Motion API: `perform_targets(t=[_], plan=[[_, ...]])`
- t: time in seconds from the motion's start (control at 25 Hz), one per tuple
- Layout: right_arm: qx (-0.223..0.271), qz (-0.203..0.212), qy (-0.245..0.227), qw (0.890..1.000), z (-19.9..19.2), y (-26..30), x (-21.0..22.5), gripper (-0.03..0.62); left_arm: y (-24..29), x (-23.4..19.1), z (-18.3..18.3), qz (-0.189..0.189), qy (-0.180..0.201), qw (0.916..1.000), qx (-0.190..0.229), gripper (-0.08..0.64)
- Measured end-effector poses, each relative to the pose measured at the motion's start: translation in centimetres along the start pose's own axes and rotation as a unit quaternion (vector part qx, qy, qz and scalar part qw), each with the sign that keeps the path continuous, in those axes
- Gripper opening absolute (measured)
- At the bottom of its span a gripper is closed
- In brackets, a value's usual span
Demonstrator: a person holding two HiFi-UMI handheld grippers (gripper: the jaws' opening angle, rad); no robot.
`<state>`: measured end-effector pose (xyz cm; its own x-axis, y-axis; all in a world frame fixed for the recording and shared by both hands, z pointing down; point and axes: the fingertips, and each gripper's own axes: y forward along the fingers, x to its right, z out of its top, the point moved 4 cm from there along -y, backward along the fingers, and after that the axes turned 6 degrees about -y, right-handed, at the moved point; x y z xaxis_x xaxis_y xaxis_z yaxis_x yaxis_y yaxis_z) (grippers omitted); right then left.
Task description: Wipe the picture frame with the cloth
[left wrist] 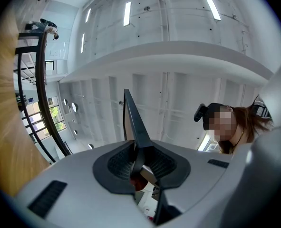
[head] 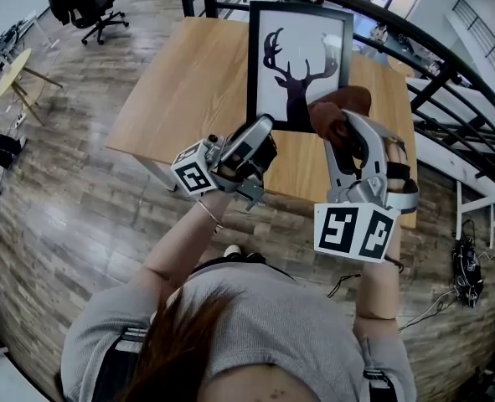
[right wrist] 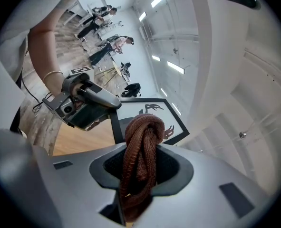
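Forearm (head: 180, 245) forward; left gripper (head: 262, 130) upturned (on frame (head: 252, 65))

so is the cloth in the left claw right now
No, the cloth is pinched in the right claw, while the left claw grips the edge of the picture frame.

The picture frame (head: 299, 53) is rising over the desk (head: 188, 90), its near left corner sitting in the jaws of the left gripper (head: 262, 131). The cloth (head: 341, 107) in the right gripper (head: 348, 128) is hanging at its near right corner.
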<state>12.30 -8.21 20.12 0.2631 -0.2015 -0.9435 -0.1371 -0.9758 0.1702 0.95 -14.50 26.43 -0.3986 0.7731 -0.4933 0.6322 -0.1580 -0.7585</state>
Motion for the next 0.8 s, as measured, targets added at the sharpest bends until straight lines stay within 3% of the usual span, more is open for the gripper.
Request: perform_targets(t=[0.52,0.8], plan=[[-0.004,0.052,0.022,0.998,-0.7,-0.3,-3.5,0.133,-1.0,-1.7,-0.2,0.029,-0.006,0.9995,-0.009,0.074],[0.033,0.036,0.094,0.994,-0.9,-1.0,-3.3,0.133,-1.8,-3.0,-0.8,0.049,-0.017,0.9986,-0.011,0.074]])
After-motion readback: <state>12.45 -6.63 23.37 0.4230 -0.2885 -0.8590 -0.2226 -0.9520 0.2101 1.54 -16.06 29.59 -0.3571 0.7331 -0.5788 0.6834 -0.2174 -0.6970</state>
